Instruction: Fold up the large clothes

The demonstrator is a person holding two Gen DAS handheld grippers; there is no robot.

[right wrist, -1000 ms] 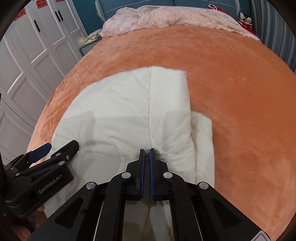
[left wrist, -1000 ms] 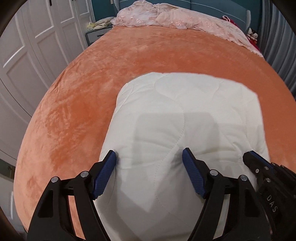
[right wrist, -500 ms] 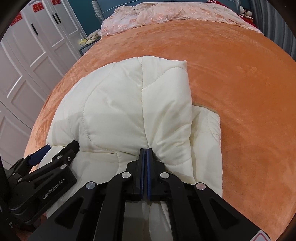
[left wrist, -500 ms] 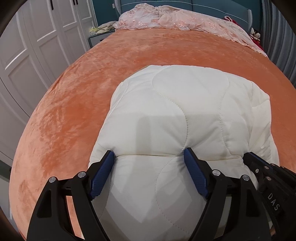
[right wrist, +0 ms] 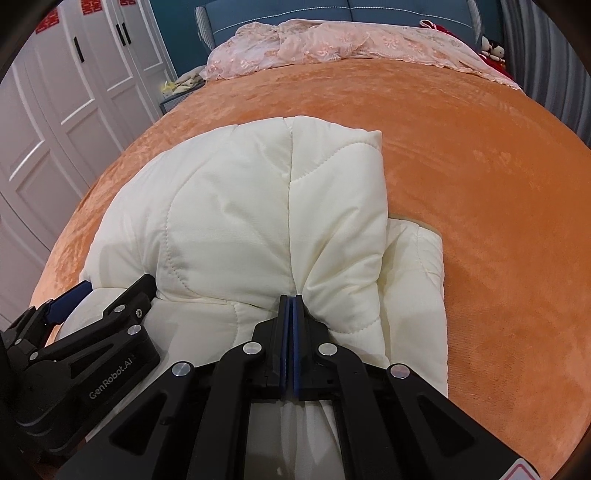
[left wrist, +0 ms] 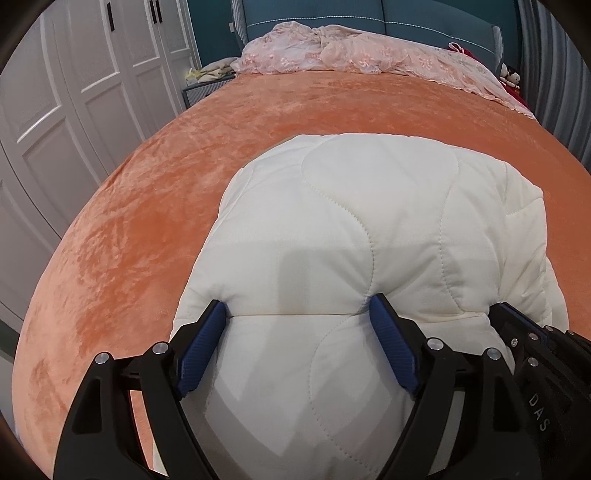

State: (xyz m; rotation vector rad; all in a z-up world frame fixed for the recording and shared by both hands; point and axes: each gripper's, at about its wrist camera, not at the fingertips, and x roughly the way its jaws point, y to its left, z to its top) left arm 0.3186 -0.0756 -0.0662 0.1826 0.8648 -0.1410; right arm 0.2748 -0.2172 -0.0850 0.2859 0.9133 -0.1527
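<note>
A cream quilted padded garment lies folded on the orange bed, its far part doubled back toward me. My left gripper is open, its blue pads straddling the folded edge. My right gripper is shut on a pinched ridge of the same garment at its right side. The left gripper also shows at the lower left of the right wrist view. The right gripper shows at the right edge of the left wrist view.
The orange plush bedspread surrounds the garment. A pink lace cover is bunched by the blue headboard. White wardrobe doors stand to the left, a nightstand beside the bed. Grey curtain at right.
The garment's far part has been drawn back toward me and now bulges over the near layer. The right gripper stays shut on the fabric; the left stays open.
</note>
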